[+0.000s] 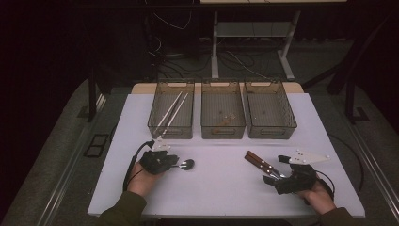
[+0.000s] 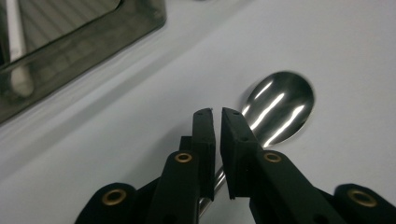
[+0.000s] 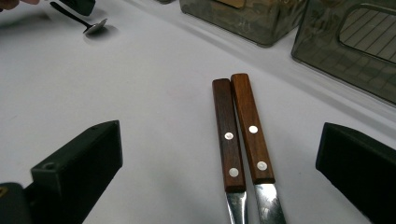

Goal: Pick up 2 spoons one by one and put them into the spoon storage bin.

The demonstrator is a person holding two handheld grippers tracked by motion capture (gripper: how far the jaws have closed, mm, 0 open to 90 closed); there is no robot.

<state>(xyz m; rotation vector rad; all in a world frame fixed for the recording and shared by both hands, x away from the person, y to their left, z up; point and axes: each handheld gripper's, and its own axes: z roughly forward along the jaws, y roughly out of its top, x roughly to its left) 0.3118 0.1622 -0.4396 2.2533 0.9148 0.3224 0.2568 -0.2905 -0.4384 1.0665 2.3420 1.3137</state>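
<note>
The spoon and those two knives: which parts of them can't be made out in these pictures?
- Spoon handle: in the left gripper view, hidden behind the left gripper and its nearly shut jaws.
- Two knives: in the right gripper view, their blades are cut off by the bottom edge.
- Knife blades, high view: covered by the right gripper.
- Small items in the middle bin: too small and dim to name.

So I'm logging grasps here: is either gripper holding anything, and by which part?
The left gripper is shut on the spoon, at its handle. The right gripper is open astride two knives, holding nothing.
</note>
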